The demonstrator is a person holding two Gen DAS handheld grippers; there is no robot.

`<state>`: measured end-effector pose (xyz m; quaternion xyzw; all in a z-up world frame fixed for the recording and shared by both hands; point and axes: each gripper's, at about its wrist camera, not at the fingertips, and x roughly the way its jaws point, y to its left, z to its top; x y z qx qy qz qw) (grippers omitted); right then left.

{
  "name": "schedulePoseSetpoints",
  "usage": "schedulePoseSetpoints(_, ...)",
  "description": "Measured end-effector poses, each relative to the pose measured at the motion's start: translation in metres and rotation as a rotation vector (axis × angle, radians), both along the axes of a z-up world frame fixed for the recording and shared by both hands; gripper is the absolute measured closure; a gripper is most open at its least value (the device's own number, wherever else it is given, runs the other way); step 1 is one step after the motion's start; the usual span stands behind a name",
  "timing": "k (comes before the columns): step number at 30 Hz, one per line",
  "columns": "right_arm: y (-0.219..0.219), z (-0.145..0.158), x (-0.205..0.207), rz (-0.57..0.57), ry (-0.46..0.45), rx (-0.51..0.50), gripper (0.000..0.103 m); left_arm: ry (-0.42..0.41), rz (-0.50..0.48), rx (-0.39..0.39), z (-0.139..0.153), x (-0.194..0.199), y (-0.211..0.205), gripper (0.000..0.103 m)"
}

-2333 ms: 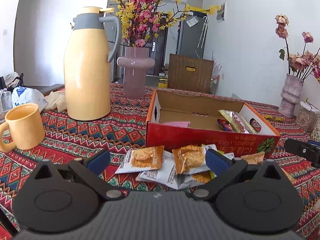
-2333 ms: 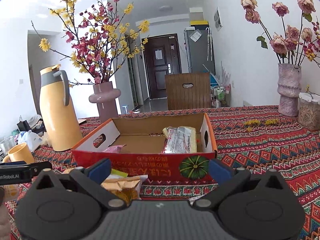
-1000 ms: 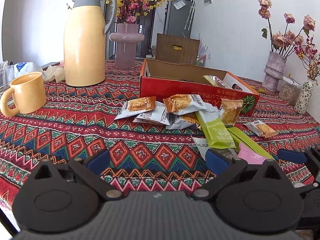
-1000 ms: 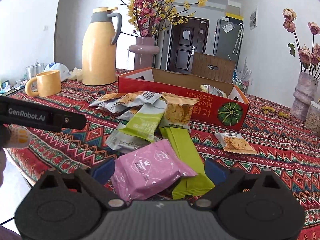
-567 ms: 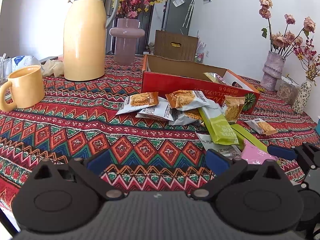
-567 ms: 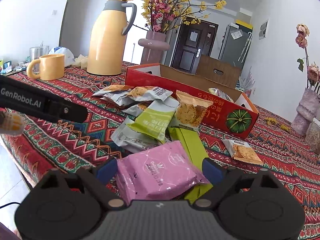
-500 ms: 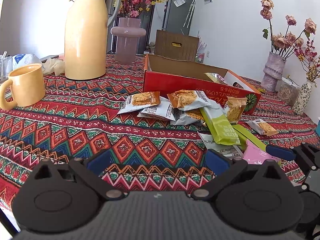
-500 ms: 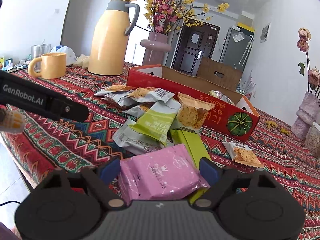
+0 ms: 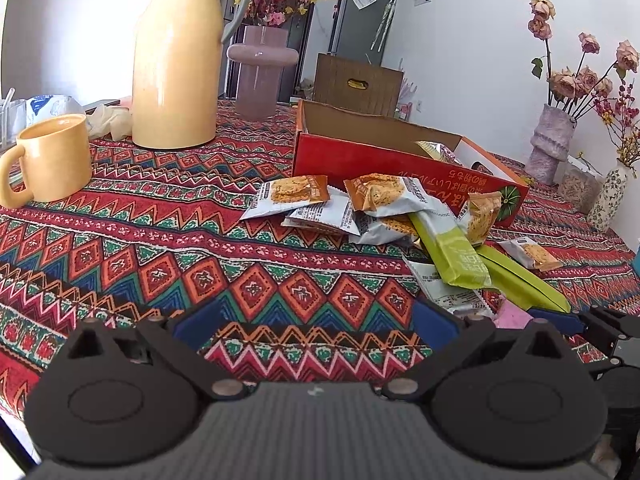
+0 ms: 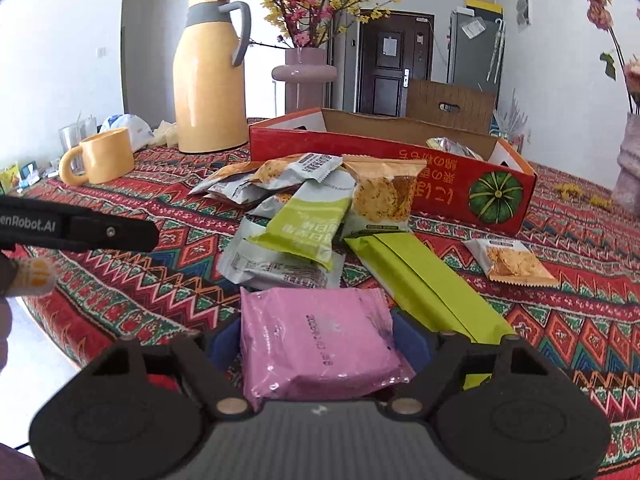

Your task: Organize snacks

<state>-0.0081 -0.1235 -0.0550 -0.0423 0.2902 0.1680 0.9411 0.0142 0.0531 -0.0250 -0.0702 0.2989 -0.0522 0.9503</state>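
Near the bench (image 9: 120,240) edge, left wrist view: the left claw (image 9: 316,328) is held spread and empty over bare patterned cloth. A pile of snack packets (image 9: 372,208) is seen lying loose just before the red box (image 9: 400,168), touching its front wall; one silver packet (image 9: 436,148) is visible inside.

Right wrist view: the right claw (image 10: 320,344) is clamped on a pink packet (image 10: 316,340), pads pressed to both sides, jaws settled. Green packets (image 10: 308,224) and biscuit packets (image 10: 384,196) are left unsorted outside the box; a lone one (image 10: 512,260) lies apart. Sorting is judged barely begun; most packets remain to be boxed.
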Motion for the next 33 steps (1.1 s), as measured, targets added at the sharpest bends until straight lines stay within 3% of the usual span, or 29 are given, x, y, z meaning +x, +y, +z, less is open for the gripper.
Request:
schedulePoseSetpoints(5,-0.002,-0.001,0.0,0.003,-0.004,0.009,0.024,0.003,-0.004,0.006,0.0,0.002,-0.004,0.0)
schedulePoseSetpoints(15,-0.003,0.002,-0.006,-0.006,-0.041,-0.011,0.038,0.002,-0.004,0.024,0.002,0.003,-0.011,0.0)
schedulePoseSetpoints(33,-0.037,0.033,-0.014,-0.046,-0.172,0.064,0.038,0.019,-0.025,0.062,0.006,0.015,-0.039,0.0)
